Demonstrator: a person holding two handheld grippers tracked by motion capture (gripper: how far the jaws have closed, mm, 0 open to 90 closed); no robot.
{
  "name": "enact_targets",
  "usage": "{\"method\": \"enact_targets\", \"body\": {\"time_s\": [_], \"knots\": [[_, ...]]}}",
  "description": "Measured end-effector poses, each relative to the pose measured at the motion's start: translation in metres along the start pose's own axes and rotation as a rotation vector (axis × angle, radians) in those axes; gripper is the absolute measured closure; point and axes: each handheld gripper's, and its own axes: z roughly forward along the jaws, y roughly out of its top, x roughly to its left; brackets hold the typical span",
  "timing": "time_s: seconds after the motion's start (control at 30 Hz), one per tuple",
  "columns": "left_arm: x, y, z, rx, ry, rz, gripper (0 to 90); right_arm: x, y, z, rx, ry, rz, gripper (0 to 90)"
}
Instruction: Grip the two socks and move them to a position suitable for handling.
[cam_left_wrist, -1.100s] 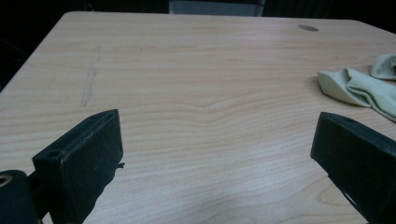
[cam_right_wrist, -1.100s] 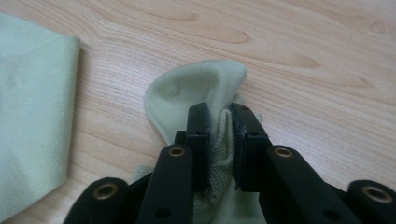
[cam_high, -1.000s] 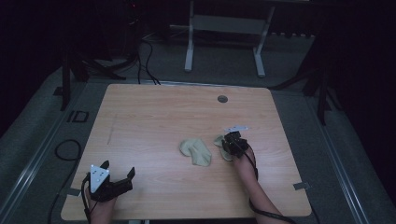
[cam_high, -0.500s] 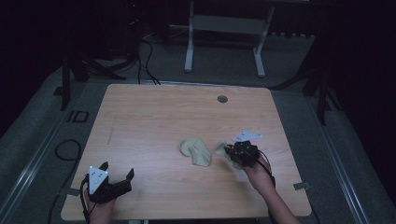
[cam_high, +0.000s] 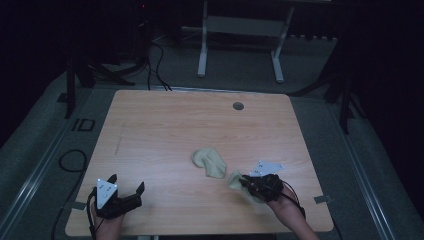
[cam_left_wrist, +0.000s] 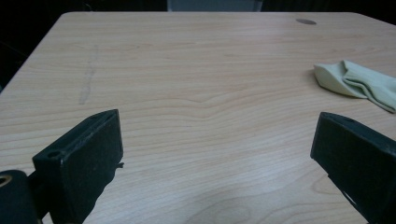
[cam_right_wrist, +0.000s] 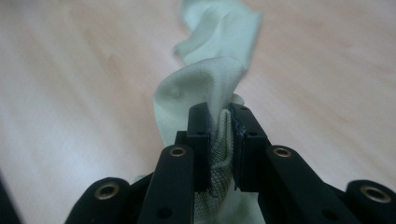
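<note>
Pale green fabric, a sock by the look of it, is clamped between the jaws of the right gripper near the table's front right edge. A second sock lies crumpled just beside it, near the table's middle. The cloth looks soft, light and limp, likely to sag and fold wherever unsupported; an edge or cuff seems the surest hold. The right hand reaches in low from the front. The left gripper rests at front left, jaws spread wide, holding nothing.
</note>
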Motion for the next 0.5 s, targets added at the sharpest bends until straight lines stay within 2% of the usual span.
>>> {"method": "enact_targets", "body": {"time_s": [0.07,0.1,0.23,0.3,0.47,0.5], "knots": [[-0.001,0.0,0.0,0.001,-0.006,0.0,2.2,0.003,-0.005,0.003,0.013,0.009,-0.01,79.4],[-0.002,0.0,0.0,0.004,-0.009,0.003,2.2,0.005,-0.01,0.007,0.023,0.031,-0.013,79.3],[-0.007,-0.001,0.0,0.01,-0.03,0.013,2.2,0.007,-0.021,0.018,0.05,0.039,-0.033,79.0],[-0.01,-0.001,0.001,0.018,-0.066,0.012,2.2,0.009,-0.024,0.023,0.065,0.052,-0.042,78.6],[-0.018,-0.002,0.003,0.03,-0.113,0.058,2.2,0.015,-0.031,0.039,0.107,0.069,-0.086,74.5],[-0.02,-0.002,0.003,0.031,-0.118,0.066,2.2,0.016,-0.032,0.04,0.097,0.067,-0.094,72.7]]}}
